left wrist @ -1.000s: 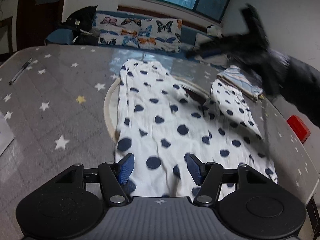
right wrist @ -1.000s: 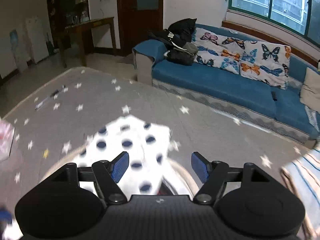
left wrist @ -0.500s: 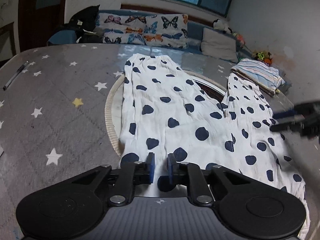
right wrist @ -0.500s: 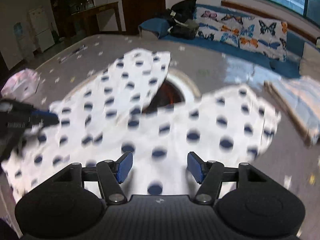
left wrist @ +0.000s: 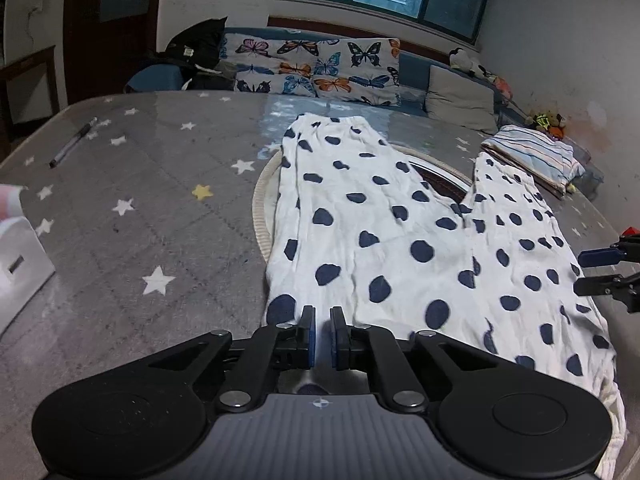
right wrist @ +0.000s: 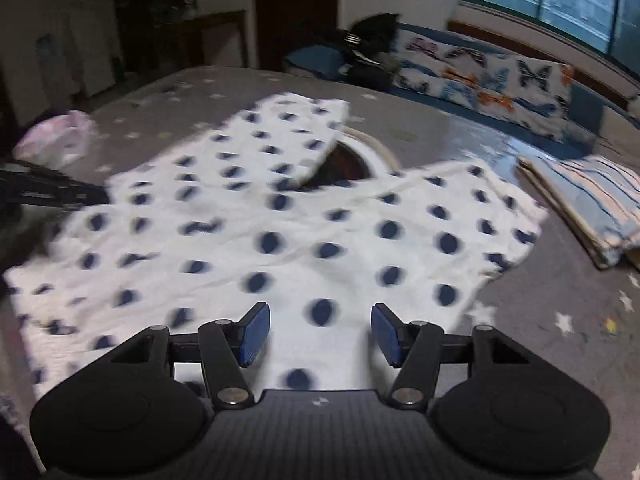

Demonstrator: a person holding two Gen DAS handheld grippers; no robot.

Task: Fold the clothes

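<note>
Two hand-held grippers: left hand-held gripper (left wrist: 321, 334) pinching polka-dot pants (left wrist: 400, 240) at waistband edge; right hand-held gripper (right wrist: 320, 334) spread wide above pants on starry desk (left wrist: 140, 200).

No legible text, labels, brands or numbers in either view. A pale patch on the black bag (left wrist: 196, 46) at far left, on the sofa, is too small to read. The white box (left wrist: 18, 258) at near left shows only a dark slot.
</note>
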